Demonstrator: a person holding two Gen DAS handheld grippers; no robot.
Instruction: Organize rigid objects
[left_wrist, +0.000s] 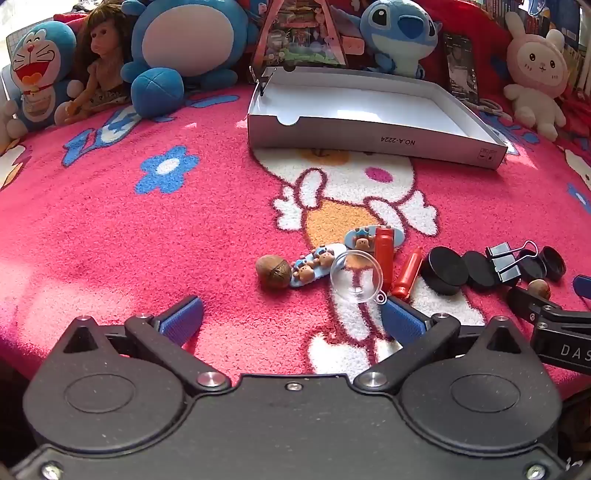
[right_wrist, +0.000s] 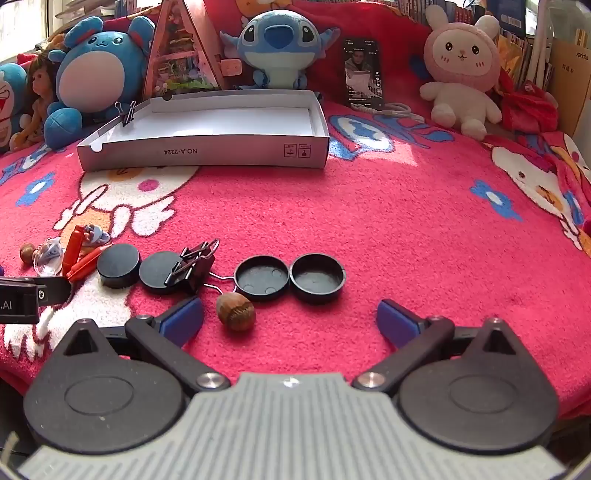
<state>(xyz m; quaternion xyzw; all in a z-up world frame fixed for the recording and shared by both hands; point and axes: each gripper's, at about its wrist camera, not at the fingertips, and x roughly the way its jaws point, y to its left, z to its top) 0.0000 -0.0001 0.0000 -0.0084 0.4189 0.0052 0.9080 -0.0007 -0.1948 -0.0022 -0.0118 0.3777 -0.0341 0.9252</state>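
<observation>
Small hard objects lie scattered on a bright pink cartoon blanket (right_wrist: 369, 221), close in front of two hand-held grippers. A shallow white cardboard box (right_wrist: 207, 151) sits farther back, open and holding nothing that shows, with a black binder clip (right_wrist: 127, 112) fastened to its left rim.

From the right wrist view, the right gripper (right_wrist: 290, 321) has its blue-padded fingers spread wide and grips nothing. A brown nut (right_wrist: 235, 311) lies just beside the left finger. Beyond it sit two upturned black lids (right_wrist: 290, 277) touching each other, then a cluster of black binder clips (right_wrist: 194, 264) resting against a flat black disc (right_wrist: 159, 271), with a second black puck (right_wrist: 119, 264) to the left. At the far left edge, red plastic pieces (right_wrist: 79, 254) and a clear dome are crowded together and hard to make out; the other gripper's body covers part of them.

From the left wrist view, the left gripper (left_wrist: 291, 319) is also spread wide and holds nothing. Just ahead lie another brown nut (left_wrist: 274, 271), two pale blue clips with little bear figures (left_wrist: 314, 267), a clear plastic half-sphere (left_wrist: 356, 275) overlapping them, and two red tubes (left_wrist: 384, 254). The right finger tip lies just below the half-sphere; whether it touches is unclear.

Plush toys (right_wrist: 279, 40) and a doll (left_wrist: 101, 51) line the back, partly cut off by the frame.
</observation>
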